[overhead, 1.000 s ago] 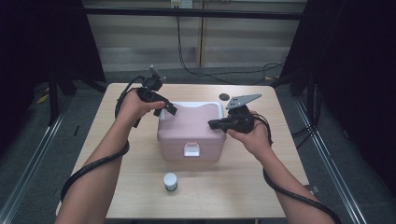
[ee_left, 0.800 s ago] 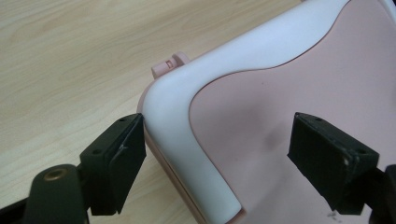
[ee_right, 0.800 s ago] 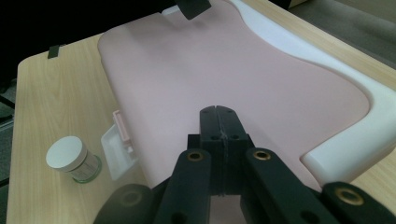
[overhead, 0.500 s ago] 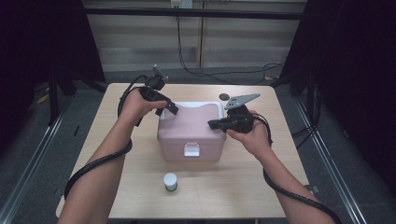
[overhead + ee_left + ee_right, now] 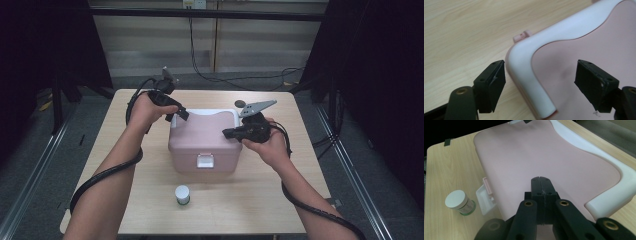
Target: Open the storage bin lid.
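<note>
Pink box (image 5: 202,137): white handle (image 5: 529,62) between the left hand-held gripper's (image 5: 540,83) closing jaws.

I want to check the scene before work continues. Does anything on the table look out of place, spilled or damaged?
Nothing stands out. The pink box sits flat on the table, lid down, its white handle whole. The small white-capped jar stands upright in front of it, with no spill around it. A small dark round thing lies behind the box; what it is cannot be told.
</note>
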`<state>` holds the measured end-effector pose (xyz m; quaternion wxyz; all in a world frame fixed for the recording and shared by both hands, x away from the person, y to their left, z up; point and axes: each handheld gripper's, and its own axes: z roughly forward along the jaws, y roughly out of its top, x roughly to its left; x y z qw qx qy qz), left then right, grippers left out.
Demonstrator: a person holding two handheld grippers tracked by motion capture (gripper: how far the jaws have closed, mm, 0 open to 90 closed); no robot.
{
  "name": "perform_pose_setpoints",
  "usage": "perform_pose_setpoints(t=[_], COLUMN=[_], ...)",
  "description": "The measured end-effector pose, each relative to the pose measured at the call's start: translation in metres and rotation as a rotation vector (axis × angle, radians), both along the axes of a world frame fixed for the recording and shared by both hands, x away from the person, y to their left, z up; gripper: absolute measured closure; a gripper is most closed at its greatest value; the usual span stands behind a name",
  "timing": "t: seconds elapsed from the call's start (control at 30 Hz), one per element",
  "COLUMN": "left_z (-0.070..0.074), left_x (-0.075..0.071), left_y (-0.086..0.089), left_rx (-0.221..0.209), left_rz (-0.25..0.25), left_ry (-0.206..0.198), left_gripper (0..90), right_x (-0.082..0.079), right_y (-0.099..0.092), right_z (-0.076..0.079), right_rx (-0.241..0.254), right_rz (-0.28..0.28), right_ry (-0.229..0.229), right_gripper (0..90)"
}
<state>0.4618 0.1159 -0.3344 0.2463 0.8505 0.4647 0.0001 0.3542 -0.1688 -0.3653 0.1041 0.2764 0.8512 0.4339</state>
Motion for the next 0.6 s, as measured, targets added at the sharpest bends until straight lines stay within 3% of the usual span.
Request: perform_pose_setpoints(t=[0.13, 0.27, 0.6], left_z=[-0.006, -0.013, -0.01], left_x=[0.003, 0.005, 0.003], left_y=[0.003, -0.002, -0.008], left_rx=[-0.012, -0.056, -0.019], left_rz=[0.014, 0.006, 0.005], left_ry=[0.019, 0.042, 0.04], left_gripper=[21.1, 19.7, 17.4], right_x=[0.001, 0.001, 0.001], right_y=[-0.001, -0.002, -0.005], right_z=[-0.001, -0.002, -0.005], right_rx=[0.012, 0.022, 0.052], right_rz=[-0.001, 0.0, 0.001], right_ry=[0.01, 0.01, 0.01], right_gripper=[90.0, 90.0, 90.0])
